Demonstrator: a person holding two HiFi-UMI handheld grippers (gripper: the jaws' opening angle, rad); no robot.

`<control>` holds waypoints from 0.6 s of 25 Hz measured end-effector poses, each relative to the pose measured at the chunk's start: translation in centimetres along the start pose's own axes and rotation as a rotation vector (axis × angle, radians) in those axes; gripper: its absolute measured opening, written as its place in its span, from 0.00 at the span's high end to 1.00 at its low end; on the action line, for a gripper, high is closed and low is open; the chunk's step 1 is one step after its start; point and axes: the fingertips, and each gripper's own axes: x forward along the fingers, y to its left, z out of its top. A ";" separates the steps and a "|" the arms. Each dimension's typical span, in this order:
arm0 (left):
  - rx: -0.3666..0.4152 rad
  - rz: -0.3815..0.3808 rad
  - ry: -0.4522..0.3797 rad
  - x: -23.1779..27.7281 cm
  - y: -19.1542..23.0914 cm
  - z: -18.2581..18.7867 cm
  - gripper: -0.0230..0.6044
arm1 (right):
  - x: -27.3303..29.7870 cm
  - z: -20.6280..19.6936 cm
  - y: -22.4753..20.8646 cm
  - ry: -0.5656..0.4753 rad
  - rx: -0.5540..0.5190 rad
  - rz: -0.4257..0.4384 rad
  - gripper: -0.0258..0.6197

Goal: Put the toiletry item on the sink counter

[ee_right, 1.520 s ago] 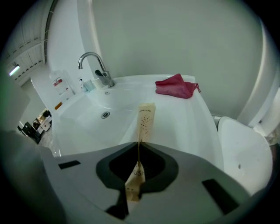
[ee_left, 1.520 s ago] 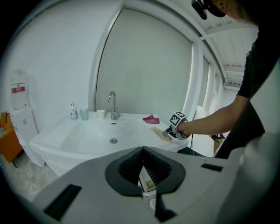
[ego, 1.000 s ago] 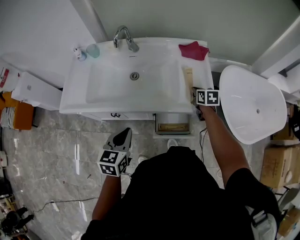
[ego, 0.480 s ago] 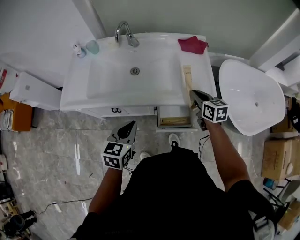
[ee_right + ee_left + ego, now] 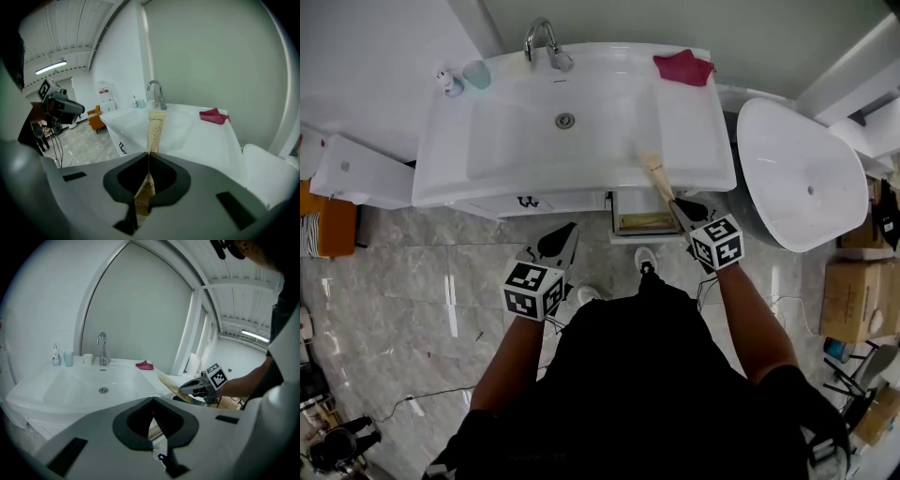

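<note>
right tool (image 5: 675, 202) pinches a tan toiletry sachet (image 5: 656, 175) over the sink counter (image 5: 705, 141).

we stand in a bathroom: white sink (image 5: 698, 141), chrome tap (image 5: 540, 41), rinsing cup (image 5: 476, 74), marble floor (image 5: 412, 300).

left tongs (image 5: 567, 231) closed, right tongs (image 5: 676, 204) clamped

Sink counter (image 5: 705, 127) w/ red cloth (image 5: 682, 67), cup (image 5: 476, 74), bottle (image 5: 445, 82).
</note>
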 end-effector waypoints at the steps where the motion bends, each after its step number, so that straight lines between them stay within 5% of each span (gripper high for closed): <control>1: 0.003 -0.002 0.003 0.1 0.0 -0.1 0.96 | 0.2 -0.7 0.4 0.020 -0.024 0.008 0.95; 15: -0.039 0.074 0.020 -0.1 0.7 -1.0 0.96 | 5.5 -12.2 2.1 0.431 -0.681 0.149 0.95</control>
